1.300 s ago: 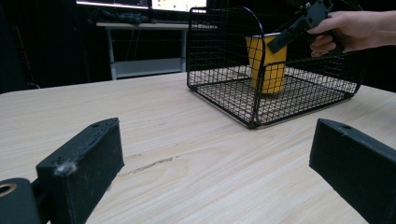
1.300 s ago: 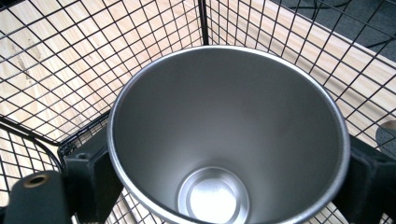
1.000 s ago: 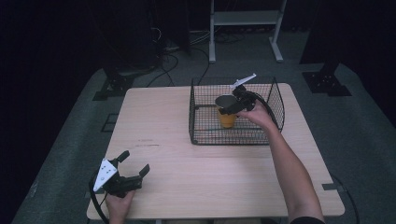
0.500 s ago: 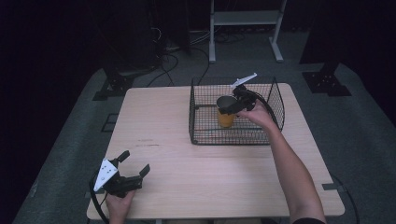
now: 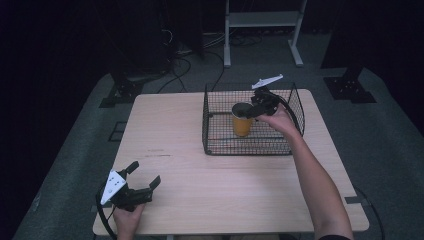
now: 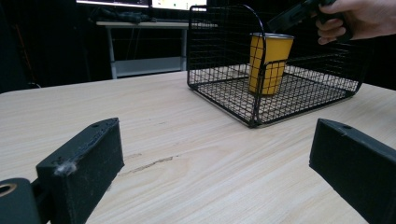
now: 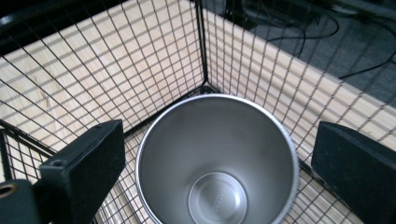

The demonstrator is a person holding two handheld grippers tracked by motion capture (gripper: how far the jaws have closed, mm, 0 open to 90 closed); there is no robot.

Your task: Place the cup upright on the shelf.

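While upright in basket (image 5: 215, 125), cup (image 5: 242, 121) sits below spread-jawed R gripper (image 5: 252, 108); L gripper (image 5: 145, 175) agape too.

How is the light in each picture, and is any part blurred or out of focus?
High view: the pale wooden table is evenly lit, surroundings dark. Left gripper view: the near jaws look soft; the yellow metal cup in the black wire basket is sharper. Right gripper view: the cup's steel inside has a soft sheen, no hard glare.
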